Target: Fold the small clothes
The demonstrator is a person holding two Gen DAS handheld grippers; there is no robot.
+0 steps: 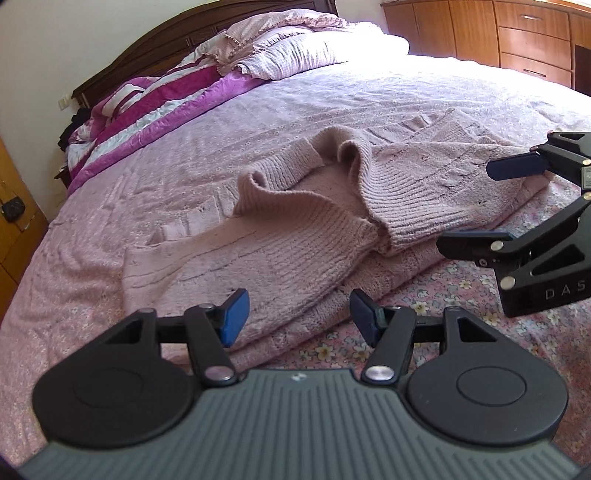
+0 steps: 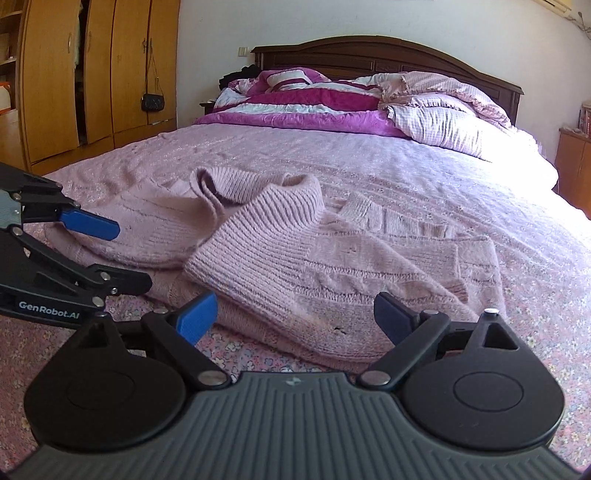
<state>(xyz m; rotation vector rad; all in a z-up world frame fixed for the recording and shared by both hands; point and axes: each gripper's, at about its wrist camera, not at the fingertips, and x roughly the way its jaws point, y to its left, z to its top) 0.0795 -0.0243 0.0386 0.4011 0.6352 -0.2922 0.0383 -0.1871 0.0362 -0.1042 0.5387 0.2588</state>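
sunlit bedroom: dark wooden headboard (image 2: 388, 55), pale wall (image 2: 369, 18), orange wood wardrobe (image 2: 92, 74).

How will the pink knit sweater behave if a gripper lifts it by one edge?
The sweater is probably floppy: its collar already slumps in soft folds. The chunky ribbed knit looks grippy, unlikely to slip. Likely to drag on the bedspread.

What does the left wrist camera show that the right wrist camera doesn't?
Only the left wrist view shows the drawers beyond the far side of the bed and the left gripper head-on, jaws open, nothing between them.

Only the right wrist view shows the wardrobe, the whole headboard and the right gripper head-on, jaws open and empty.

Both show the pink sweater lying folded on the bedspread, the pillows, the magenta quilt, a small black bag, and the other gripper at the frame edge.
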